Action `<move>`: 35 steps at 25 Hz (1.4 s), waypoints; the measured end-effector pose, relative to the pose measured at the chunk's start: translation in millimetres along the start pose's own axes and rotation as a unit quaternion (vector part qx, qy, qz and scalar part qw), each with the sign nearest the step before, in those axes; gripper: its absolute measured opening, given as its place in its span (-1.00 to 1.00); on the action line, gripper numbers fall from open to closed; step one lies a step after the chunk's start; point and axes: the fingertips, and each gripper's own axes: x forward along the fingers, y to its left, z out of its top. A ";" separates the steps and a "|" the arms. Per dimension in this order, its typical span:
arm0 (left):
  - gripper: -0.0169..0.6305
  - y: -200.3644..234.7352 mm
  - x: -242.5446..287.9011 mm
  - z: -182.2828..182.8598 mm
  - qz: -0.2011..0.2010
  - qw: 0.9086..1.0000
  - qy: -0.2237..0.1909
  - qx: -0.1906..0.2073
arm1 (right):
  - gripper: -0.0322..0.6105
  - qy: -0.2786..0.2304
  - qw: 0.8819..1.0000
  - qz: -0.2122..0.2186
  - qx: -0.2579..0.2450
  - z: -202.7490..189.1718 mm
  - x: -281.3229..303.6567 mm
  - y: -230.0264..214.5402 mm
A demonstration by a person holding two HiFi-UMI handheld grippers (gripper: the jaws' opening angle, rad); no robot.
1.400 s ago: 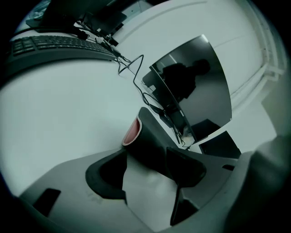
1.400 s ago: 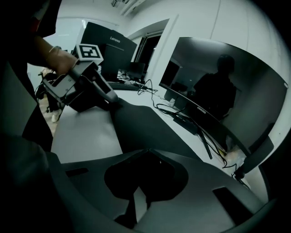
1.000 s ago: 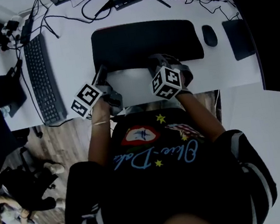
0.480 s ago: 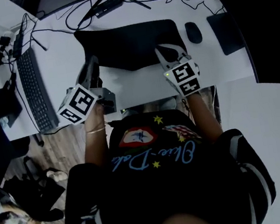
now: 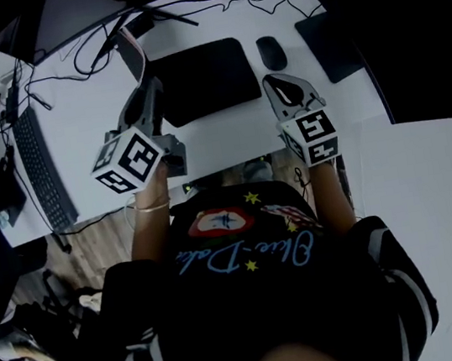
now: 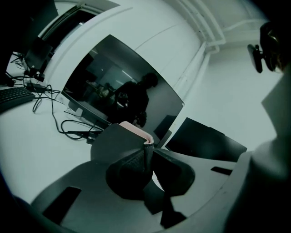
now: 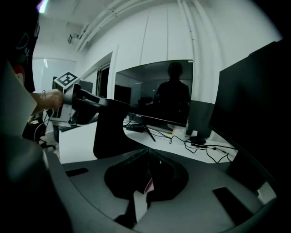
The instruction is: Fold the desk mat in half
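- Both claws clench: my left claw (image 6: 147,148) on the desk mat (image 5: 205,77) edge far from the mouse (image 5: 271,52), my right claw (image 7: 148,154) seemingly empty.
- Thin, floppy, light; edges suit pinching.

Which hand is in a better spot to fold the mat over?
Left. The left gripper is shut on the mat at its lifted edge; the right gripper is shut beside the mat, holding none of it.

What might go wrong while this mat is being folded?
The left gripper pinches only a corner of the desk mat, so the lifted flap may slip free. The mouse sits close beside the mat's right edge and cables lie just behind it. The swinging flap could knock or snag them.
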 end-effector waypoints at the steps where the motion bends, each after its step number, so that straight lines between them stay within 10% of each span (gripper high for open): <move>1: -0.84 -8.5 7.5 -4.6 -0.004 1.000 0.006 0.006 | -0.90 -0.004 1.000 0.001 0.001 0.5 -4.9 -4.4; 35: -0.74 -78.3 109.3 -197.8 0.056 0.971 0.173 0.152 | -0.90 -0.052 0.993 0.106 -0.018 -11.0 -47.5 -84.9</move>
